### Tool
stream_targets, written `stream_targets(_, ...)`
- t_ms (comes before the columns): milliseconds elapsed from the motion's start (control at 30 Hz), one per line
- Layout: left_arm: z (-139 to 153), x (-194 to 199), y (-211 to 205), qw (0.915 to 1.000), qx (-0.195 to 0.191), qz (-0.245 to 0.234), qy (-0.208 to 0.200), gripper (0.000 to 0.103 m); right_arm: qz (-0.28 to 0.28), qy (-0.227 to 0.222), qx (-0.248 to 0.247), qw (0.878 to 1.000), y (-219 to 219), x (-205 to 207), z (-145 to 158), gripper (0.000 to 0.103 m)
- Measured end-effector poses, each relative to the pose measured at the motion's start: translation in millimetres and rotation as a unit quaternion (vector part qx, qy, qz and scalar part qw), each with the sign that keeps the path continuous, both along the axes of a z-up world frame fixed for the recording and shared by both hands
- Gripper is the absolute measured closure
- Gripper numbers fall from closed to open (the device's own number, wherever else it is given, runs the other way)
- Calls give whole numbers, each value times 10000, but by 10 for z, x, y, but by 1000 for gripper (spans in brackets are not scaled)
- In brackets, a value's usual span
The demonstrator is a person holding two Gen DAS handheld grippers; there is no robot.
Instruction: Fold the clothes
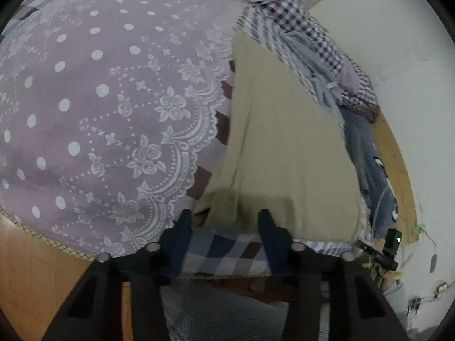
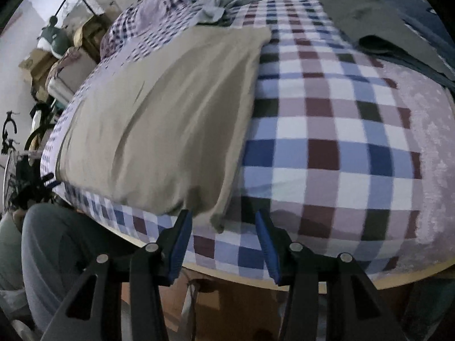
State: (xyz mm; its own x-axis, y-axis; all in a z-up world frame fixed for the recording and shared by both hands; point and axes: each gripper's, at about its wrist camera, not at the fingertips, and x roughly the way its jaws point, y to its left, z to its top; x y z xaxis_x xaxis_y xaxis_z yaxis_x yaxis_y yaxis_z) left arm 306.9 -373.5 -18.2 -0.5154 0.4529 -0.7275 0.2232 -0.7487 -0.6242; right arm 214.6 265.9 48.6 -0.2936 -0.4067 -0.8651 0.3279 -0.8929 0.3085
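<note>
A beige garment [image 1: 284, 142] lies flat on a bed with a checked sheet [image 1: 227, 253]. My left gripper [image 1: 224, 221] is open at the garment's near hem, and its dark fingers [image 1: 184, 221] straddle the edge without pinching it. In the right wrist view the same beige garment [image 2: 159, 119] fills the left centre. My right gripper [image 2: 223, 221] is open there, with the garment's near right corner hanging between its blue pads [image 2: 182, 236]. The cloth looks loose between the jaws in both views.
A purple lace blanket with white dots [image 1: 93, 99] covers the bed to the left. Grey-blue clothes [image 1: 369, 156] and a dark olive garment [image 2: 369, 20] are piled along the far side. A person's grey trouser leg [image 2: 51, 241] is beside the bed, with boxes [image 2: 42, 56] and a bicycle [image 2: 11, 136] behind it.
</note>
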Motion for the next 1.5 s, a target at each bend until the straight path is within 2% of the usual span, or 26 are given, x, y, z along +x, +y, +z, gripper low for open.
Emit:
stream_targets(33, -8, -11, 4, 10000, -25, 44, -51, 85, 35, 4, 39, 10000, -19, 3, -27, 54)
stream_targets(67, -10, -24, 10, 9999, -48, 91, -80, 90, 72, 32, 68, 9999, -36, 12, -36, 55)
stream_targets(100, -12, -37, 16, 9998, -70, 138, -109, 91, 109, 60, 97, 9999, -52, 22, -45, 59)
stream_targets(167, -1, -35, 19, 9997, -89, 215, -88, 95, 183, 116, 156, 9996, -85, 42, -63, 76)
stream_targets(200, 17, -24, 12, 9995, -117, 270, -57, 97, 220, 144, 185, 9995, -102, 51, -72, 95)
stream_targets(233, 38, -12, 5, 9992, -164, 356, -25, 97, 257, 172, 214, 9993, -118, 61, -81, 98)
stream_targets(367, 166, 67, -47, 9971, -286, 669, 214, 99, 284, 325, 321, 9986, -82, 130, -4, 101)
stream_targets(467, 260, 136, -101, 9952, -236, 856, 417, 99, 178, 423, 399, 9981, 40, 185, 123, 102)
stream_targets(567, 143, 119, -163, 9955, -243, 880, 239, 99, 98, 425, 556, 9975, 142, 187, 179, 103)
stream_targets(633, 3, 112, -186, 9959, -154, 894, 44, 99, 35, 296, 683, 9972, 174, 150, 96, 103)
stream_targets(733, -60, 164, -221, 9946, 30, 1037, 20, 97, -167, 248, 1183, 9925, 193, 145, 11, 103)
stream_targets(800, -89, 251, -289, 9932, 235, 1142, -14, 96, -462, 233, 1290, 9903, 313, 144, 15, 102)
stream_targets(867, -117, 384, -350, 9907, 470, 1276, 41, 95, -662, 397, 1203, 9897, 404, 168, 105, 101)
stream_targets(900, -137, 420, -360, 9887, 658, 1345, 84, 90, -715, 517, 1151, 9894, 425, 188, 160, 99)
stream_targets(967, -155, 478, -343, 9845, 1006, 1421, 230, 72, -725, 765, 1127, 9880, 409, 236, 251, 99)
stream_targets(1033, -153, 507, -308, 9809, 1246, 1436, 402, 37, -662, 1056, 1236, 9845, 219, 253, 323, 99)
stream_targets(1100, -156, 508, -246, 9777, 1461, 1396, 568, 25, -580, 1379, 1341, 9796, 77, 276, 404, 98)
stream_targets(1167, -179, 488, -187, 9752, 1629, 1361, 626, 21, -451, 1729, 1343, 9747, -18, 310, 507, 94)
stream_targets(1200, -199, 468, -164, 9745, 1700, 1332, 614, 21, -390, 1906, 1355, 9715, -128, 320, 555, 83)
stream_targets(1233, -225, 435, -151, 9742, 1769, 1278, 573, 21, -322, 2075, 1358, 9682, -212, 329, 609, 67)
stream_targets(1300, -276, 396, -161, 9723, 1907, 1258, 502, 21, -132, 2364, 1335, 9624, -391, 414, 687, 52)
stream_targets(1400, -321, 346, -206, 9692, 2004, 1340, 510, 20, 275, 2682, 1311, 9540, -792, 518, 774, 50)
stream_targets(1500, -356, 288, -234, 9662, 2087, 1408, 558, 20, 695, 2809, 1252, 9490, -1159, 534, 724, 46)
